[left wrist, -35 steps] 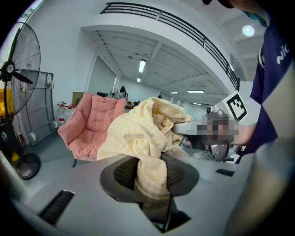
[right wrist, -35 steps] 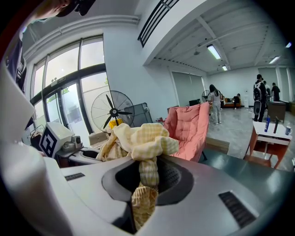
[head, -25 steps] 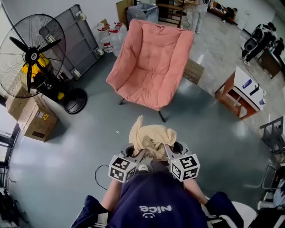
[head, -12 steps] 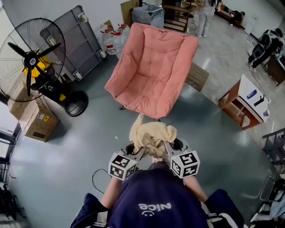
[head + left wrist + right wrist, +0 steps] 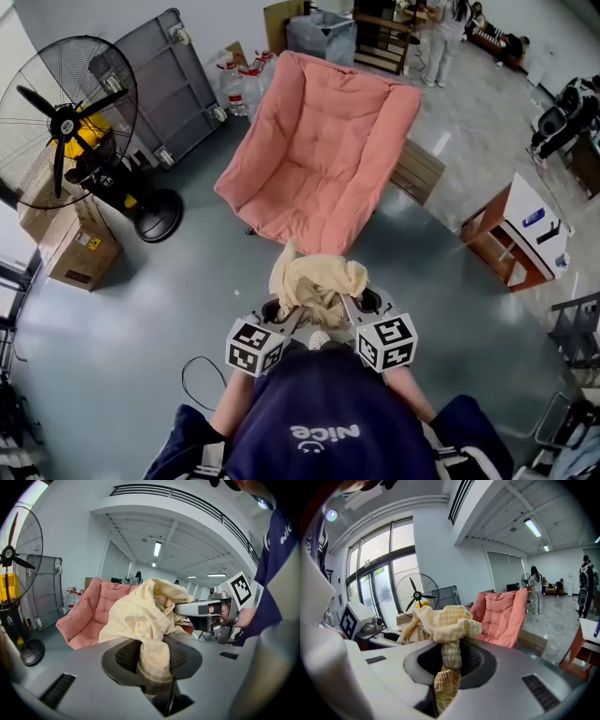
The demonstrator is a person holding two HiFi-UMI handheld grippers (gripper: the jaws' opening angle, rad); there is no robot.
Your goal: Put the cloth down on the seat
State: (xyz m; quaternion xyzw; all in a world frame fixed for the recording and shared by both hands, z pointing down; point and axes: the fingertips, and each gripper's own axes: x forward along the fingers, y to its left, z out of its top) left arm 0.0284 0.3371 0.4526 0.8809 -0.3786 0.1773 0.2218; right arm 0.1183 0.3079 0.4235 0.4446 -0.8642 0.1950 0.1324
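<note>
A crumpled pale yellow cloth point(image 5: 314, 286) hangs in the air between my two grippers, just short of the front edge of a pink padded chair point(image 5: 319, 155). My left gripper point(image 5: 281, 317) is shut on one bunched end of the cloth point(image 5: 152, 656). At the other end my right gripper point(image 5: 352, 309) pinches the cloth point(image 5: 449, 656) between its jaws. The pink chair point(image 5: 93, 609) stands ahead in the left gripper view, and the pink chair point(image 5: 501, 616) shows to the right in the right gripper view. Its seat has nothing lying on it.
A large black fan point(image 5: 70, 112) stands at the left beside cardboard boxes point(image 5: 70, 248). A grey cart point(image 5: 159, 80) leans at the back. A wooden bench point(image 5: 417, 169) and a small table point(image 5: 511, 234) sit to the right of the chair. People stand far back.
The chair has drawn nearer in the head view as I walk toward it. The cloth stays held between both grippers, which keep their place in front of me.
</note>
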